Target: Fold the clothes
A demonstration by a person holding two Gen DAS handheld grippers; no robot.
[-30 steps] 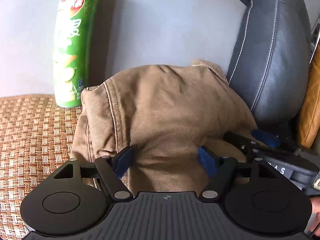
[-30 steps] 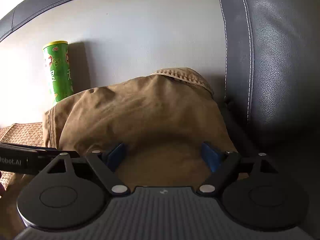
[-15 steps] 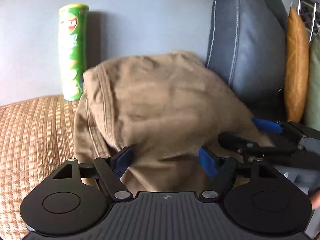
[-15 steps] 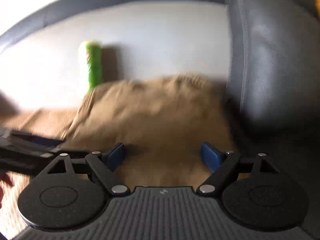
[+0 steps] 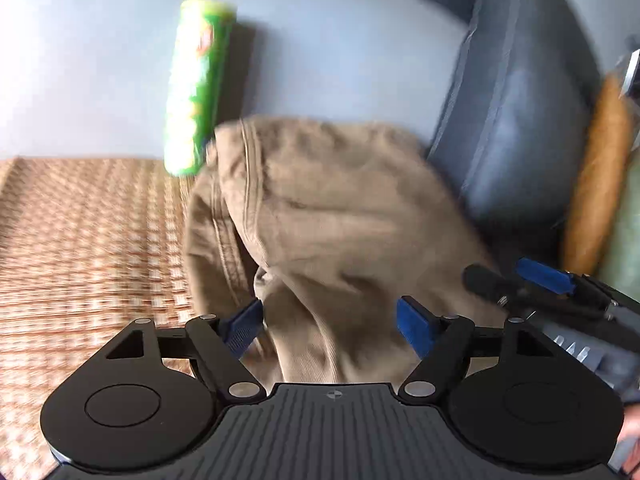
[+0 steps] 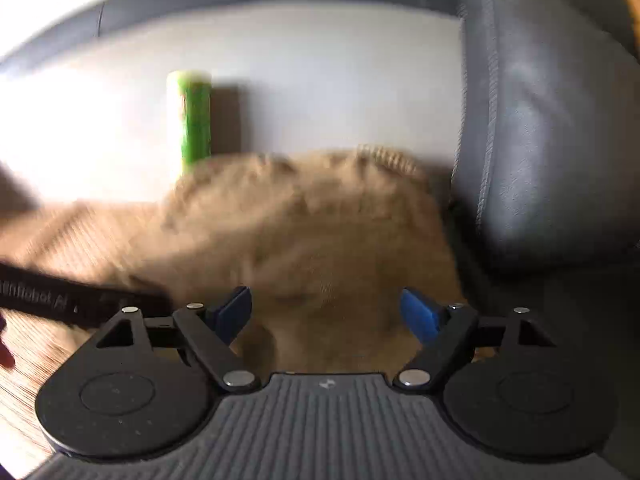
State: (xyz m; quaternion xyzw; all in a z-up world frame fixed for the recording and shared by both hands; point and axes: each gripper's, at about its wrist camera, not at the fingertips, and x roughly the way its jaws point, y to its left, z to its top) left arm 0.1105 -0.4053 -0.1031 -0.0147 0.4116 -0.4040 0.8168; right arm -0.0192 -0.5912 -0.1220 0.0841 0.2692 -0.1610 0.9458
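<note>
A home living room — dark leather sofa [image 5: 516,128], woven seat mat [image 5: 88,240], snack can [image 5: 198,84].

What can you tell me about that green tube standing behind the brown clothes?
The green tube is a tall, slim snack canister with a pale yellow-green lid and blurred printed graphics on a glossy wrap. It stands upright on the woven mat, close to the light wall, casting a dark shadow there. Its lower part is hidden behind the brown garment; whether they touch cannot be told. Neither gripper is near it.
</note>
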